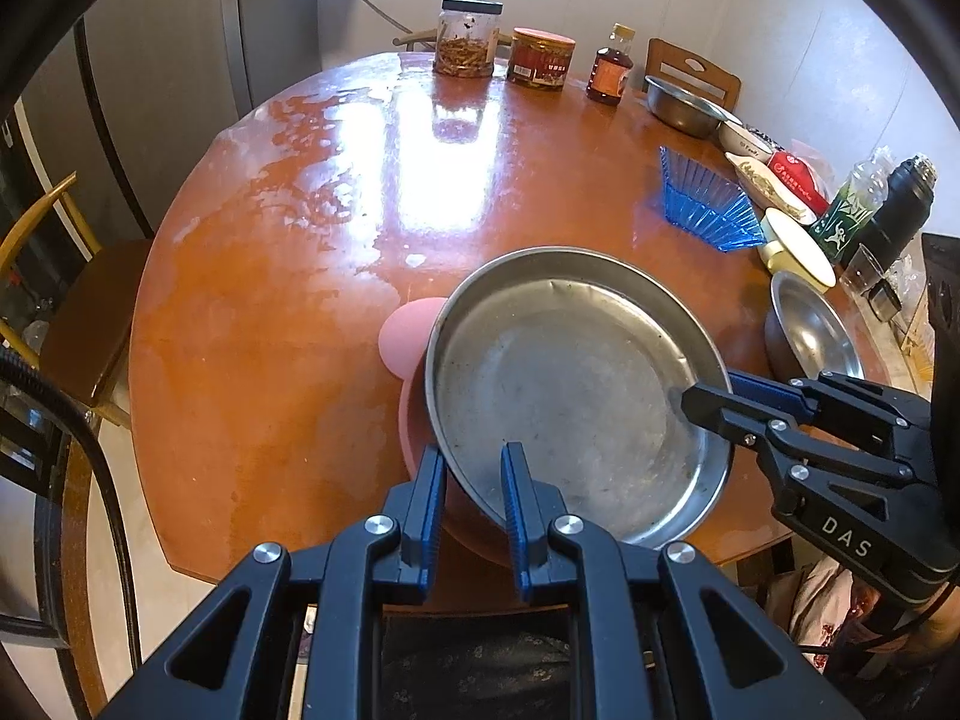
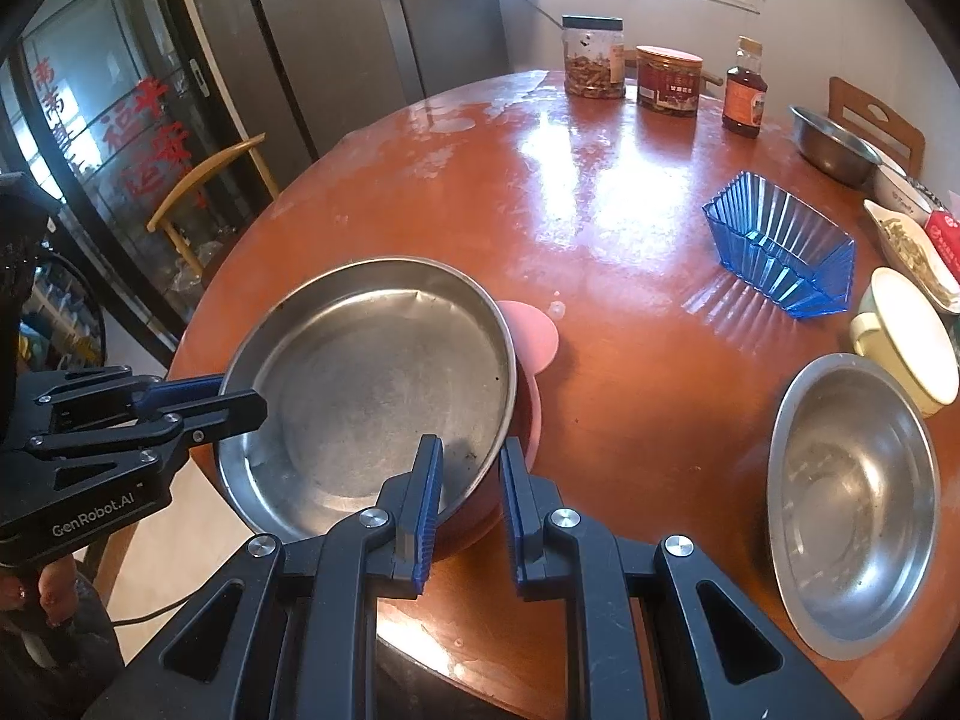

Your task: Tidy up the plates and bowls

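Observation:
A dented round steel plate (image 1: 570, 378) (image 2: 372, 378) lies tilted over a pink bowl (image 1: 408, 330) (image 2: 531, 336) with an ear-shaped handle, near the front edge of the round wooden table (image 1: 270, 300). My left gripper (image 1: 473, 450) is shut on the plate's near rim, one finger inside and one outside. From the right, my right gripper (image 1: 708, 390) clamps the opposite rim. In the right wrist view the right gripper (image 2: 471, 444) pinches the plate's rim and the left gripper (image 2: 231, 399) holds the rim at the left. Most of the pink bowl is hidden under the plate.
A steel bowl (image 2: 852, 504), a cream cup (image 2: 906, 336) and a blue ribbed plastic dish (image 2: 780, 246) sit to the right. Another steel bowl (image 2: 831, 144), jars (image 2: 594, 57) and a sauce bottle (image 2: 744, 90) stand at the far edge. A chair (image 2: 204, 180) is left of the table.

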Action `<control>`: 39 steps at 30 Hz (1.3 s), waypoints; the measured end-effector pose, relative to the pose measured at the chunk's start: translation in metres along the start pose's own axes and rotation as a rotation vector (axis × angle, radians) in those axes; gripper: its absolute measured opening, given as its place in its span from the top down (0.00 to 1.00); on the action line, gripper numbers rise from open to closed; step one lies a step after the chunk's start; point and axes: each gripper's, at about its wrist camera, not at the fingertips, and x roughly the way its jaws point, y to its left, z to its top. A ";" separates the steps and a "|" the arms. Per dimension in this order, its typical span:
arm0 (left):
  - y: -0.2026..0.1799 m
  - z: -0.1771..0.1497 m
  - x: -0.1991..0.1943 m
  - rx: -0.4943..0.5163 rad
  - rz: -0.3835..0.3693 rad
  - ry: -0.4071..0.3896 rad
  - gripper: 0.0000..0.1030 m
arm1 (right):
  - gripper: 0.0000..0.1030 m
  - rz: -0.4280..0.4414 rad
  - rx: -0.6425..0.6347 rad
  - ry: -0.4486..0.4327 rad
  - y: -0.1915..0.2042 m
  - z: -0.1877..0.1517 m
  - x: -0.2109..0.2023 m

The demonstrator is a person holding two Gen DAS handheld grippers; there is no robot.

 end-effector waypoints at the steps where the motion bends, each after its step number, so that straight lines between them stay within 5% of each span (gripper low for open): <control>1: 0.000 0.000 0.001 0.000 0.000 0.001 0.82 | 0.81 0.002 0.001 0.000 0.000 0.000 0.000; 28: 0.003 0.003 0.003 -0.018 -0.028 0.015 0.82 | 0.77 -0.015 -0.010 0.002 0.004 0.001 0.000; 32: 0.004 0.003 0.004 -0.026 -0.029 0.016 0.81 | 0.64 -0.020 -0.008 -0.008 0.004 0.001 -0.004; 39: 0.007 0.005 0.001 -0.049 -0.027 0.005 0.79 | 0.63 -0.019 0.015 -0.024 -0.004 0.001 -0.011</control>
